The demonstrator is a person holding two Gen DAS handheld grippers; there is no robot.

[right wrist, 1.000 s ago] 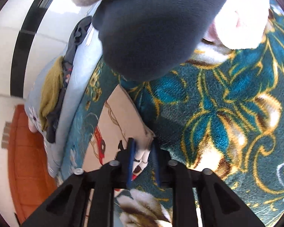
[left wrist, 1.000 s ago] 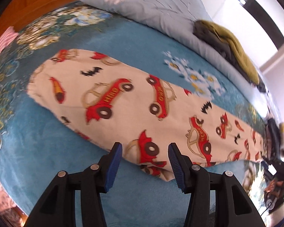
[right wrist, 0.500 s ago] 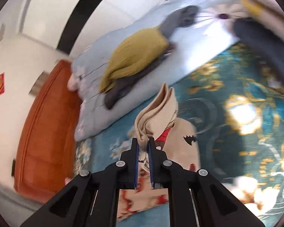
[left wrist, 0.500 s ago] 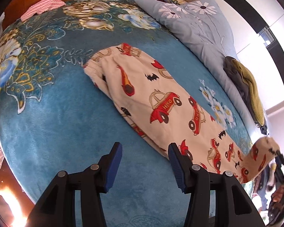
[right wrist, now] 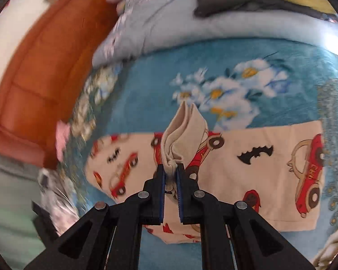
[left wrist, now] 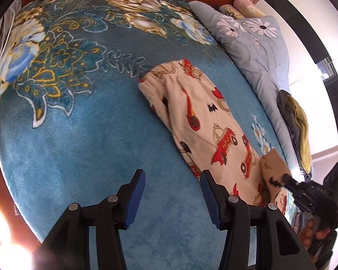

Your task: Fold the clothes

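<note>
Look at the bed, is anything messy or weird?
Nothing is torn or spilled. The car-print pants lie flat, with the cuff end lifted in the right gripper for folding. The only loose bit is an olive and grey clothes heap crumpled on the floral quilt.

The trousers (left wrist: 198, 121) are cream cloth printed with red cars, black bats and red rockets. They lie flat and lengthwise on the blue flowered bed (left wrist: 78, 148), elastic waistband toward the headboard, one leg over the other. The cuff end (right wrist: 184, 135) is lifted off the bed and doubled back over the legs, bunched into upright folds, pinched.
</note>
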